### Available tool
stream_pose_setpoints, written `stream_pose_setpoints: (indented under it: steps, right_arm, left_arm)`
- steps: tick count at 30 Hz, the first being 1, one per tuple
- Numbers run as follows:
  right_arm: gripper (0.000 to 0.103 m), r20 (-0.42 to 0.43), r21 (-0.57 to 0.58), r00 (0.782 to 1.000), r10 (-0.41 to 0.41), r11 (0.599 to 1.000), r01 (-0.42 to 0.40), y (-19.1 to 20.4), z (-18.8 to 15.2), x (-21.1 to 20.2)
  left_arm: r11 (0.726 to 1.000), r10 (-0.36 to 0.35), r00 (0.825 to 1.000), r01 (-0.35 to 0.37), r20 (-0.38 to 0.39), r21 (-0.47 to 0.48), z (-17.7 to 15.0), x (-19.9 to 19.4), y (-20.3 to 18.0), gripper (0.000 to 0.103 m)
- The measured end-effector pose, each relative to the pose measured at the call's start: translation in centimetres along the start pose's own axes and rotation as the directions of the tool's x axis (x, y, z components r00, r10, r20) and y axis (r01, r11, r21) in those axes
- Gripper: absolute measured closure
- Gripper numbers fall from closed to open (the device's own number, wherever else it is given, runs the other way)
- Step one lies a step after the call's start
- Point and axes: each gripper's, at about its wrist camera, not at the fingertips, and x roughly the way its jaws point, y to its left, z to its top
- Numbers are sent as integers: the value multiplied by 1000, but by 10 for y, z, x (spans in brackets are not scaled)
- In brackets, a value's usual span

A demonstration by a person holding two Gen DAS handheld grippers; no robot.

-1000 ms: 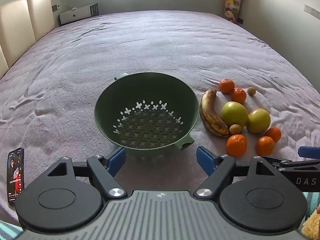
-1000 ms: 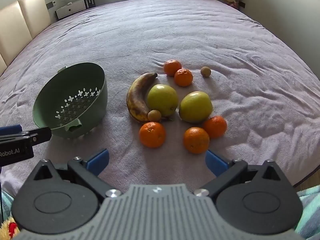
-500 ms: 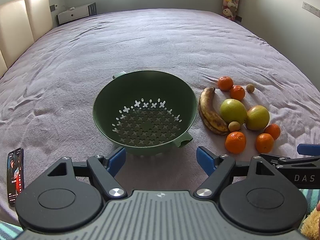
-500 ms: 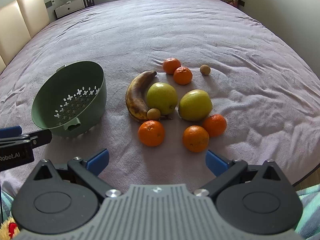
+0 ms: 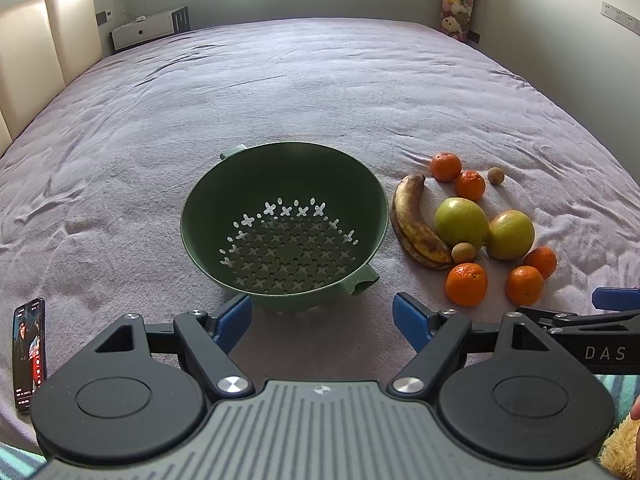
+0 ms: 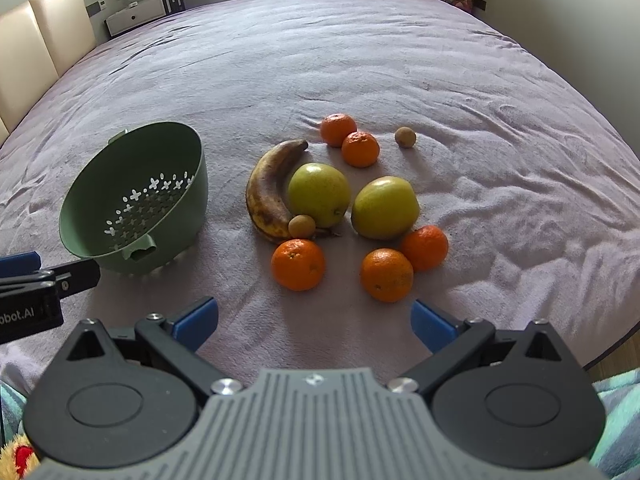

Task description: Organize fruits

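A green plastic colander (image 5: 284, 236) sits empty on a wide bed covered with a soft, wrinkled mauve blanket (image 6: 360, 60). Its bowl is smooth and rigid, pierced with cross-shaped holes, with a small tab handle on the near rim and another on the far rim.

Just to its right lies a loose cluster of fruit. A curved, heavily browned banana (image 6: 268, 192) rests against a round yellow-green apple (image 6: 319, 194), with a second apple (image 6: 384, 208) beside it. Five mandarins are scattered around them: two at the far edge and three nearer, including the closest mandarin (image 6: 298, 265). Two small tan, rough-skinned fruits, possibly longans, complete the group, one touching the banana's near end and one apart at the back.

The left gripper (image 5: 322, 322) hovers in front of the colander with its blue-padded fingers spread wide and nothing between them. The right gripper (image 6: 314, 320) hovers before the mandarins, likewise spread apart and empty.

The mandarins look firm, light and slightly dimpled, so a grasp across the middle should hold well. The apples appear heavier, hard and smooth, likely to slip unless held at the widest point. The overripe banana looks soft and bruises easily; a gentle grasp at mid-length seems safest. The blanket yields, so round fruit may roll when nudged.

A phone (image 5: 29, 354) lies at the bed's near left edge.
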Motion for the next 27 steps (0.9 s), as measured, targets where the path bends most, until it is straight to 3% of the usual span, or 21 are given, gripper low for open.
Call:
stream_pose_setpoints:
  steps: [27]
  right_arm:
    - [4, -15, 4, 1000, 7, 1000, -7, -1, 1, 1]
  left_arm:
    - [1000, -5, 1000, 5, -6, 12, 0, 1, -6, 9]
